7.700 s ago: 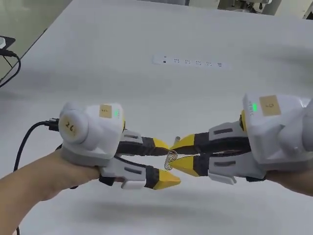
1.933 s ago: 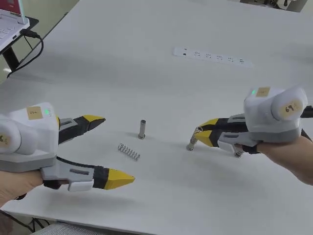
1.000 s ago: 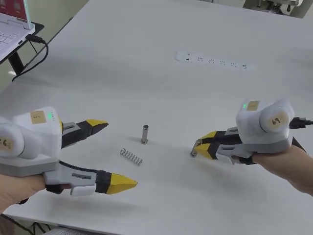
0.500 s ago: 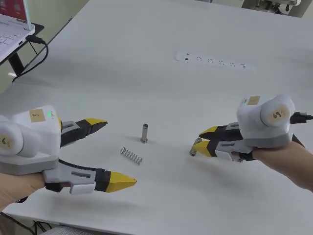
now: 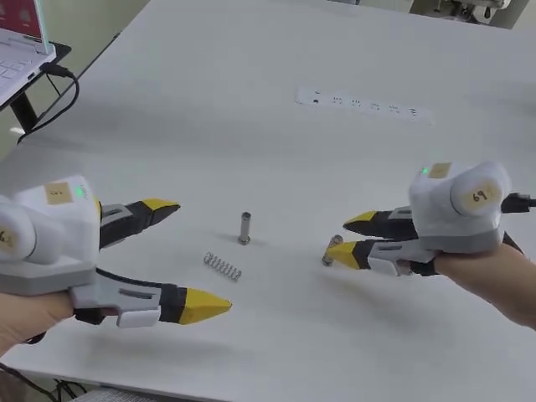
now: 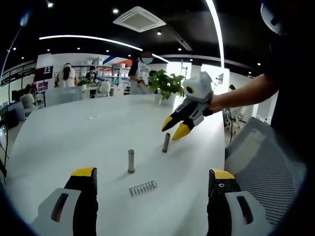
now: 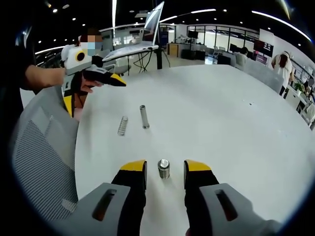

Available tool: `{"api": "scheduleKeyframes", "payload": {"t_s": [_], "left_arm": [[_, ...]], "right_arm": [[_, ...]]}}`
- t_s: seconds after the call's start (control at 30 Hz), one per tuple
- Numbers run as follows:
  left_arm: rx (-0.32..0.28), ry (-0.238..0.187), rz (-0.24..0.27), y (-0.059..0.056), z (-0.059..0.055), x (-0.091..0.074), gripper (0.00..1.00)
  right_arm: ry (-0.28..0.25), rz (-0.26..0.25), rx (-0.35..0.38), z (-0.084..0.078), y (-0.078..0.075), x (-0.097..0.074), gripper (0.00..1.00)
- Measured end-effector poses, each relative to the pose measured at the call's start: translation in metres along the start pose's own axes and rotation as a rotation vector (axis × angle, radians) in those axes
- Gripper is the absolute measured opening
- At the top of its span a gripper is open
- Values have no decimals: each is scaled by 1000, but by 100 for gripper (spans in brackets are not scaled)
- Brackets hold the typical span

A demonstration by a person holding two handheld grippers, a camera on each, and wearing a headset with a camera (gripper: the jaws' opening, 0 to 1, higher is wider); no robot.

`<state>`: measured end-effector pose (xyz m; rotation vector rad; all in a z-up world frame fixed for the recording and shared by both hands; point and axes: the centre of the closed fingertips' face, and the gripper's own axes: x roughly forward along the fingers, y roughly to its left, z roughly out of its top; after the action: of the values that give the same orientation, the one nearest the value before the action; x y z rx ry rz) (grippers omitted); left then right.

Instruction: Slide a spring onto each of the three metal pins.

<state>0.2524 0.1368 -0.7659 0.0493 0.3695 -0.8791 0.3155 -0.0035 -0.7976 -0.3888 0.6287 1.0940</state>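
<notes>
Tongs at left: we hold the left gripper (image 5: 197, 255) wide open and empty, as it was a second ago, near the table's front edge.
Spring (image 5: 221, 266): lies loose on its side, just right of those jaws, untouched.
Bare pin (image 5: 244, 227): stands upright just beyond the spring, apart from it.
Sprung pin (image 5: 333, 245): stands upright with a coil on it, free between the right jaws.
Tongs at right: the right gripper (image 5: 340, 238) pinched this pin a second ago. Its jaws are now slightly apart and grip nothing.
Meaning: we judge one pin finished and released. The loose spring and bare pin come next.
Table (image 5: 276, 50): white, matte and broad, with a power strip (image 5: 363, 107) lying far back.
Room: laptop (image 5: 21, 33) on a stand at left. Beyond it is an open office with ceiling lights, plants and distant people.
</notes>
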Motion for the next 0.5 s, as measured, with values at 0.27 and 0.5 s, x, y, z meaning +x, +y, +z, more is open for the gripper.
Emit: {"api": "scheduleKeyframes", "payload": {"t_s": [0.27,0.5], "left_arm": [[-2,-2,-1,0,2,1,91],[-3,-2,2,0,3,0,92]], "right_arm": [[-24,-14,12,1,0,-6,36],[-45,-39,32,1,-1,-10,44]]}}
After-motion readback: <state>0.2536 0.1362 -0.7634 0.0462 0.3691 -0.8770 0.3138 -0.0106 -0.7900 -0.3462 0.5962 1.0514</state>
